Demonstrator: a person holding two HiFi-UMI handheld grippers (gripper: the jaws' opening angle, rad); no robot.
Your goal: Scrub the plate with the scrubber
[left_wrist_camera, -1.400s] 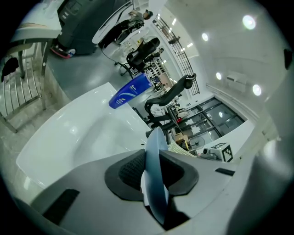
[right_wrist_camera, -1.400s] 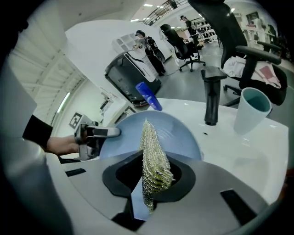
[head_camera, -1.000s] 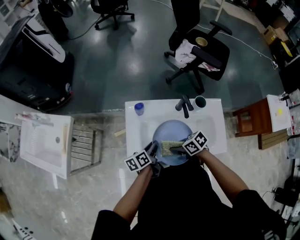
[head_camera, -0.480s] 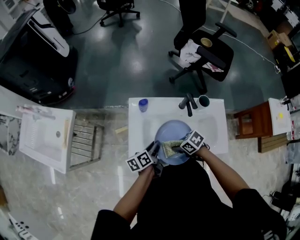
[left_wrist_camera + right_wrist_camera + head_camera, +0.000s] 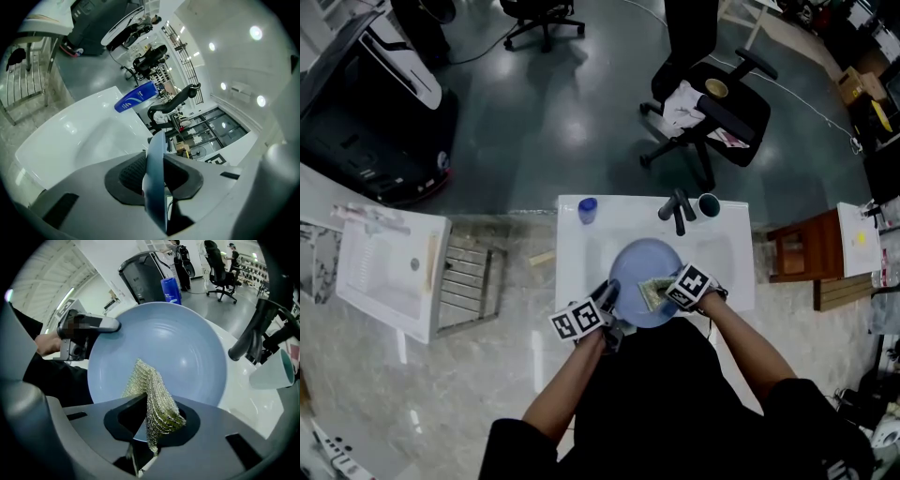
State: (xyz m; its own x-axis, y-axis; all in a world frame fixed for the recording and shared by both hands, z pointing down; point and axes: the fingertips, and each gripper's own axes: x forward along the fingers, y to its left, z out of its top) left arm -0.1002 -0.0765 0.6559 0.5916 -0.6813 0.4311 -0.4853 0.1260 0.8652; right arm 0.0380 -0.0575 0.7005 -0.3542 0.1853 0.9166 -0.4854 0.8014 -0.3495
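Over the white sink (image 5: 572, 253), the left hand-held gripper (image 5: 154, 176) pinches the plate (image 5: 637, 267) by its rim, jaws just easing wider. The right hand-held gripper (image 5: 152, 420) clasps the scrubber (image 5: 150, 390) against the plate's face. Scrubbing seems under way, and how much is left is unclear.

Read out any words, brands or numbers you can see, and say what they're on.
Nothing is legible.
Blue bottle: white logo, too blurred to read.
Left marker cube and right marker cube: coded black-and-white squares, no words.
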